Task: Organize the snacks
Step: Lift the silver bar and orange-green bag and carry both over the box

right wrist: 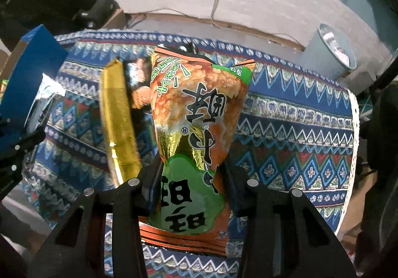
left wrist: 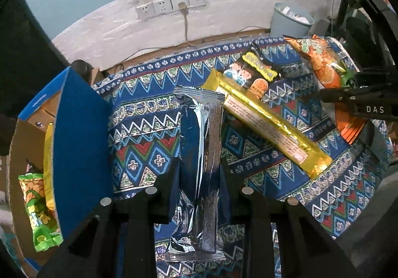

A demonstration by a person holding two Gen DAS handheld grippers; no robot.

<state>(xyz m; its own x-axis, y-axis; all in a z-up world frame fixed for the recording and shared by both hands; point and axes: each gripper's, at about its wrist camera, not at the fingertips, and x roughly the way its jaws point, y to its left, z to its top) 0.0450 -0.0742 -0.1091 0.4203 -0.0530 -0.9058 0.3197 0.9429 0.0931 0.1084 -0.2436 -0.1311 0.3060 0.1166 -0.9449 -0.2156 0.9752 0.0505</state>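
While both jaws grip packets, box (left wrist: 82,133) holds green snack bag (left wrist: 39,213).

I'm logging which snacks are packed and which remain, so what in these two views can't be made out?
- Box contents, left wrist view: its blue flap hides all but a green bag.
- Silver packet: only its unprinted side shows.
- Dark snack pack, right wrist view: blurred, behind the orange bag and gold bar.

A patterned blue tablecloth (left wrist: 149,143) covers the table, a pale bin (left wrist: 289,20) stands beyond it, and wall sockets (left wrist: 171,5) hold one plugged cable (left wrist: 185,26).
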